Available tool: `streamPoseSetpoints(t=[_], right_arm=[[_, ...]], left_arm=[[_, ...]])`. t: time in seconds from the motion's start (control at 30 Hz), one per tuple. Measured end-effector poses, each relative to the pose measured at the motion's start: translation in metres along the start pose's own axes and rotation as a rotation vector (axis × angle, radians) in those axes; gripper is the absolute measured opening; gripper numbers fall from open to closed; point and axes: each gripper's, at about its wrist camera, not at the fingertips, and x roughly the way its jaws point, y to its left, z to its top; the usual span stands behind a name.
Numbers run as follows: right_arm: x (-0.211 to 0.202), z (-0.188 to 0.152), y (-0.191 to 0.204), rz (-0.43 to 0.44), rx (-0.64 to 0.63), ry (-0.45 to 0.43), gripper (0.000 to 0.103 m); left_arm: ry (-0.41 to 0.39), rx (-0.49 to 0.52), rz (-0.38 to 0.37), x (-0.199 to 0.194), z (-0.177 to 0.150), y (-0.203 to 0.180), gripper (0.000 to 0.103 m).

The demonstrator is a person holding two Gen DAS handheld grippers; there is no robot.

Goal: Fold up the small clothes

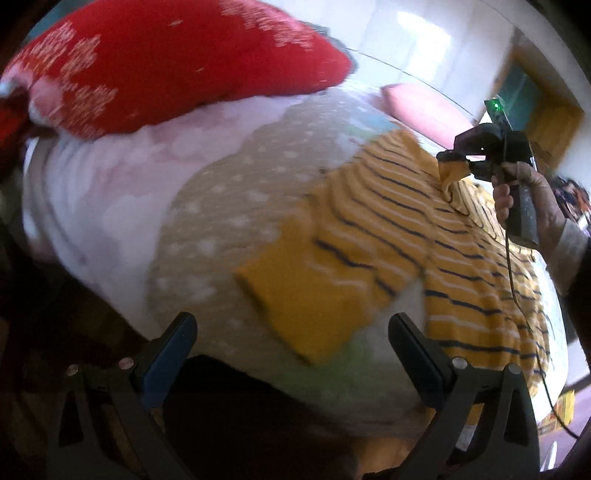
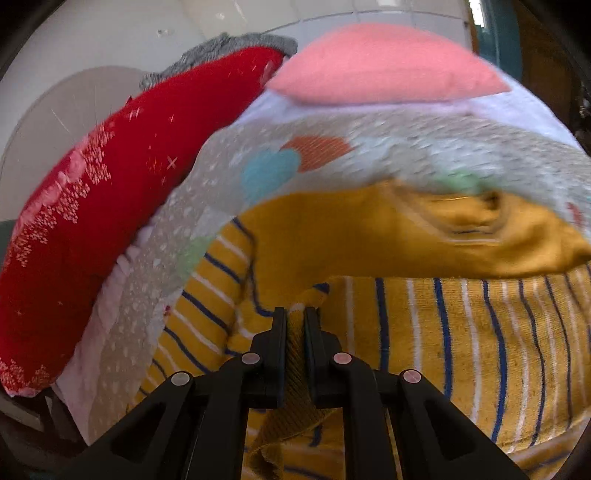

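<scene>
A small yellow garment with navy and white stripes (image 1: 461,251) lies spread on the bed, one sleeve with a plain yellow cuff (image 1: 303,295) stretched toward my left gripper. My left gripper (image 1: 291,332) is open and empty, held just short of that cuff. My right gripper (image 2: 295,321) is shut on a fold of the garment's ribbed yellow edge (image 2: 291,398) and lifts it slightly. It also shows in the left wrist view (image 1: 456,162), pinching the cloth at the garment's far side. The striped garment (image 2: 461,350) fills the lower right wrist view.
The bed has a pale patterned cover (image 1: 221,206) with dots. A large red pillow (image 1: 166,70) lies at the far left and a pink pillow (image 2: 384,66) at the head. A white tiled wall (image 1: 406,33) stands behind. The bed's near edge (image 1: 258,391) drops into dark.
</scene>
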Motion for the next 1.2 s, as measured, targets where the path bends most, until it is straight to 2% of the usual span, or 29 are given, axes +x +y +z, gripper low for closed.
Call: streamPoseSetpoints(t=[0.07,0.17,0.27,0.33,0.43,0.5,0.6,0.73,0.9,1.07,1.17,1.2], right_arm=[[0.016,0.003,0.011,-0.009,-0.025,0.015,0.01],[0.037,0.004,0.026,-0.012,-0.077,0.06,0.018],[0.039,0.008,0.039,0.018,-0.102,0.046,0.022],[0.028,0.011,0.05,0.076,-0.115,0.024,0.032],[0.008,0.004,0.068,0.107,-0.148,-0.01,0.043],[-0.005,-0.008,0.081,0.114,-0.189,0.001,0.045],[-0.025,-0.046,0.103,0.162,-0.293,0.046,0.047],[-0.051,-0.119,0.136,0.265,-0.479,0.122,0.064],[-0.074,-0.201,0.179,0.313,-0.751,0.123,0.072],[-0.07,-0.26,0.205,0.295,-0.954,0.092,0.077],[-0.054,-0.284,0.214,0.188,-1.046,0.059,0.078],[-0.046,-0.289,0.214,0.12,-1.07,0.037,0.077]], left_arm=[[0.009,-0.029,0.004,0.003,-0.001,0.009,0.103],[0.009,-0.056,0.004,0.005,-0.001,0.016,0.103],[0.003,-0.065,0.002,0.003,-0.002,0.02,0.103],[0.005,-0.074,0.003,0.003,-0.002,0.022,0.103],[0.001,-0.089,0.006,0.002,-0.001,0.025,0.103],[-0.004,-0.108,0.012,0.001,-0.001,0.031,0.103],[-0.018,-0.152,0.04,-0.006,-0.001,0.049,0.103],[-0.046,-0.219,0.111,-0.018,-0.004,0.079,0.103],[-0.077,-0.284,0.185,-0.038,-0.013,0.108,0.103],[-0.095,-0.331,0.215,-0.051,-0.024,0.128,0.103],[-0.093,-0.337,0.21,-0.052,-0.029,0.133,0.103],[-0.092,-0.339,0.208,-0.053,-0.031,0.134,0.103]])
